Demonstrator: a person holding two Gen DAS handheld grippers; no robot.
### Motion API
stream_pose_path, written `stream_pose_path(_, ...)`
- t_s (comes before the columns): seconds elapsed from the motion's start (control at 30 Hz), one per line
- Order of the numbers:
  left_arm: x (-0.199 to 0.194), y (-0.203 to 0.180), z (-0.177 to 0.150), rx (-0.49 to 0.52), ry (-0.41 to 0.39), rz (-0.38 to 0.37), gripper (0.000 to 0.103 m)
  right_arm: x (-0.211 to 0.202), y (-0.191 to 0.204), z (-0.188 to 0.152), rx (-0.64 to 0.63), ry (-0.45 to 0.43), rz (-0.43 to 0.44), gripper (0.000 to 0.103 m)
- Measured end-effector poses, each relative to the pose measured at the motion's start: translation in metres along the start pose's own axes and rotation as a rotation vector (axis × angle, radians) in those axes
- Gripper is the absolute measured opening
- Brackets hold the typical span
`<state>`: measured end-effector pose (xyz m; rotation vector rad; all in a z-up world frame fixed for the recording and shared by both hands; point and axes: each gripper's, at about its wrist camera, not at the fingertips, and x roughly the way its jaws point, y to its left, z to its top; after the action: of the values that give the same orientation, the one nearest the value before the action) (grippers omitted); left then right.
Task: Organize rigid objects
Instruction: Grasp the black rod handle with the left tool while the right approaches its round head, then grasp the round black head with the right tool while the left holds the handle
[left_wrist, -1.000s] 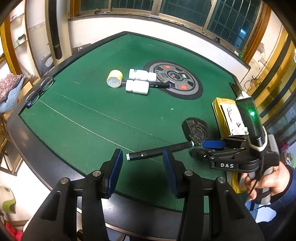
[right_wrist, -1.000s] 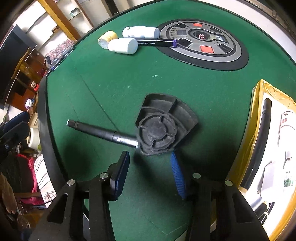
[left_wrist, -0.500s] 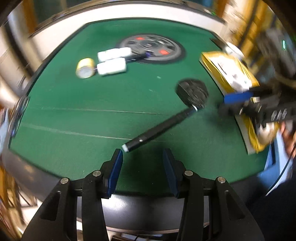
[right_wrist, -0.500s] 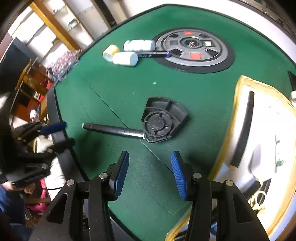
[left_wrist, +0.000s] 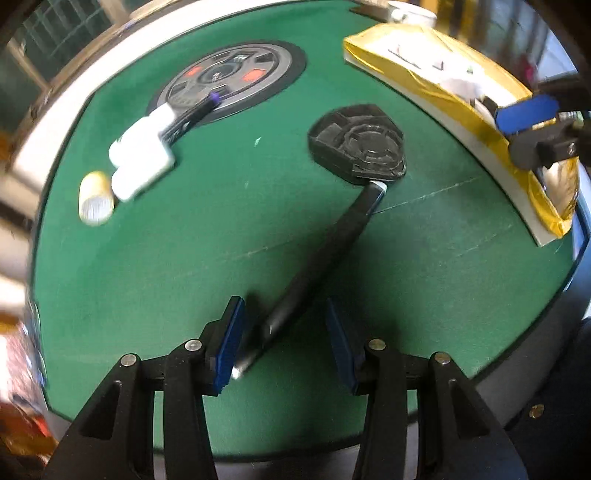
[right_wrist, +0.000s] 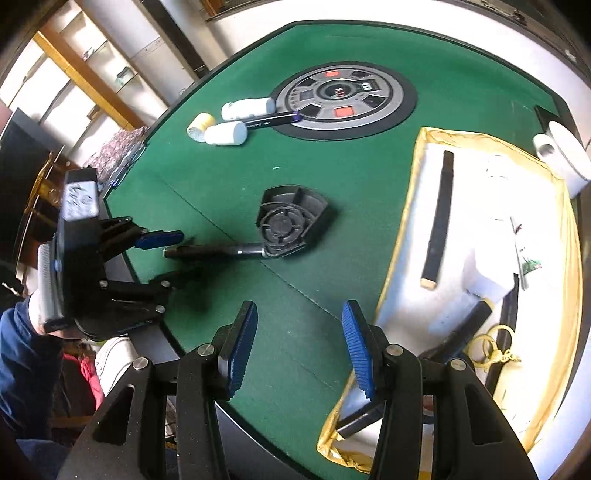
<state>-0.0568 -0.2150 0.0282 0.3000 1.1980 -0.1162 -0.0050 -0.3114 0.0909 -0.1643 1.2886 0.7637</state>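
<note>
A black rod (left_wrist: 317, 266) lies on the green table, its far end against a black fan-shaped plastic part (left_wrist: 360, 144). My left gripper (left_wrist: 284, 343) is open with the rod's near end between its fingers. In the right wrist view the rod (right_wrist: 214, 252) and plastic part (right_wrist: 290, 221) lie mid-table, and the left gripper (right_wrist: 170, 254) straddles the rod's end. My right gripper (right_wrist: 299, 343) is open and empty, held back above the table's near edge beside the yellow-rimmed box (right_wrist: 402, 229).
Two white bottles (right_wrist: 236, 122), a yellow-capped bottle (right_wrist: 199, 125) and a dark pen (right_wrist: 273, 119) lie beside a round grey dial (right_wrist: 343, 99). The box holds a black rod (right_wrist: 437, 221), white items and a yellow cord. A white cup (right_wrist: 561, 151) stands far right.
My left gripper has swung round and moved forward so the rod's near end now sits between its open fingers. My right gripper has pulled back from the plastic part toward the box.
</note>
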Motion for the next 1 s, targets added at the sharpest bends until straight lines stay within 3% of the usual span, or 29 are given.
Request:
stream_pose_path(0.07, 0.004, 0.003, 0.009, -0.042, 0.000, 0.000, 0.044, 0.000, 0.001, 0.000, -0.001, 0.000, -0.007, 0.043)
stream_pose_path(0.2, 0.006, 0.007, 0.009, -0.222, -0.027, 0.028, 0.029, 0.008, 0.004, 0.007, 0.008, 0.000, -0.019, 0.049)
stream_pose_path(0.23, 0.006, 0.011, 0.005, -0.287, -0.027, 0.044, 0.027, 0.010, 0.006, 0.011, 0.015, 0.000, -0.019, 0.054)
stream_pose_path(0.33, 0.005, 0.037, -0.014, -0.531, -0.013, 0.044, 0.017, 0.015, 0.010, 0.022, 0.030, -0.016, -0.025, 0.056)
stream_pose_path(0.47, 0.004, 0.059, -0.034, -0.651, -0.014, 0.047, 0.014, 0.036, 0.008, 0.045, 0.120, 0.009, -0.019, 0.061)
stream_pose_path(0.53, 0.004, 0.066, -0.043, -0.687, -0.033, -0.002, 0.014, 0.047, 0.005, 0.051, 0.155, 0.030, -0.019, 0.061)
stream_pose_path(0.6, 0.004, 0.075, -0.052, -0.720, -0.047, -0.046, 0.014, 0.060, 0.003, 0.057, 0.173, 0.048, -0.072, 0.061)
stream_pose_path(0.73, 0.006, 0.083, -0.057, -0.724, -0.040, -0.056, 0.017, 0.074, 0.006, 0.065, 0.163, 0.060, -0.137, 0.064)
stream_pose_path(0.77, 0.006, 0.085, -0.053, -0.722, -0.035, -0.052, 0.023, 0.077, 0.008, 0.066, 0.149, 0.063, -0.157, 0.068)
stream_pose_path(0.87, 0.013, 0.083, -0.036, -0.686, -0.013, -0.002, 0.053, 0.086, 0.013, 0.072, 0.131, 0.063, -0.199, 0.077)
stream_pose_path(0.93, 0.017, 0.076, -0.029, -0.616, -0.001, 0.081, 0.054, 0.090, 0.015, 0.073, 0.124, 0.063, -0.214, 0.078)
stream_pose_path(1.0, 0.017, 0.074, -0.025, -0.593, -0.026, 0.072, 0.025, 0.093, 0.014, 0.074, 0.116, 0.062, -0.226, 0.076)
